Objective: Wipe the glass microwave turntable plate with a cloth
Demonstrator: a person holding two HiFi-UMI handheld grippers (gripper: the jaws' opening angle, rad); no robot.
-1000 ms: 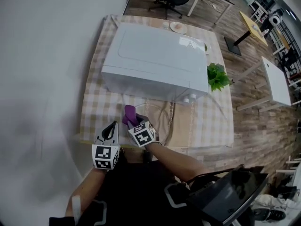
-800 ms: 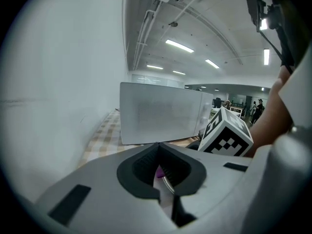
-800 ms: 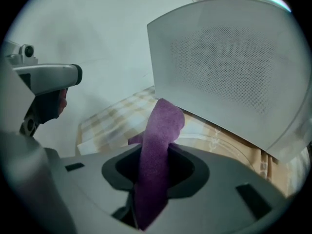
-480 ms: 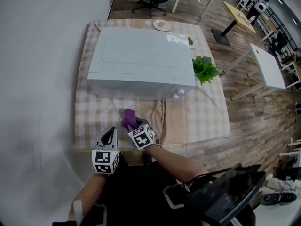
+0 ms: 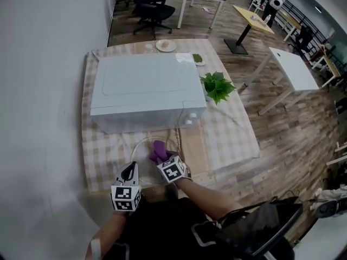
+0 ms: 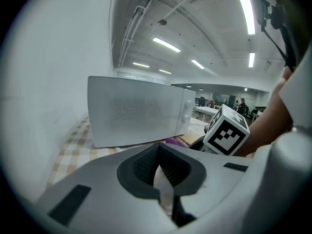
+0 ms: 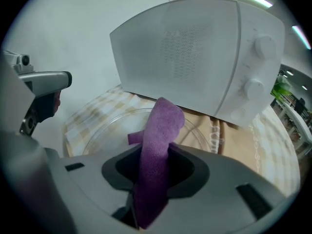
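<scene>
The clear glass turntable plate (image 5: 142, 147) lies on the checked tablecloth in front of the white microwave (image 5: 143, 88); its rim also shows in the right gripper view (image 7: 105, 123). My right gripper (image 7: 153, 179) is shut on a purple cloth (image 7: 160, 128), which sticks up from the jaws over the plate. In the head view the cloth (image 5: 159, 149) rests on the plate's near right part. My left gripper (image 6: 161, 179) sits at the plate's near left edge (image 5: 130, 172), jaws closed on a pale sliver that looks like the glass rim.
A green potted plant (image 5: 217, 85) stands right of the microwave, with small dishes (image 5: 165, 45) behind it. A tan mat (image 5: 194, 145) lies on the table's right half. The table's near edge is just below the grippers. A white wall runs along the left.
The head view has swung, so the table sits lower and further left. Both grippers stay at the plate's near edge; the purple cloth has shifted slightly right.
</scene>
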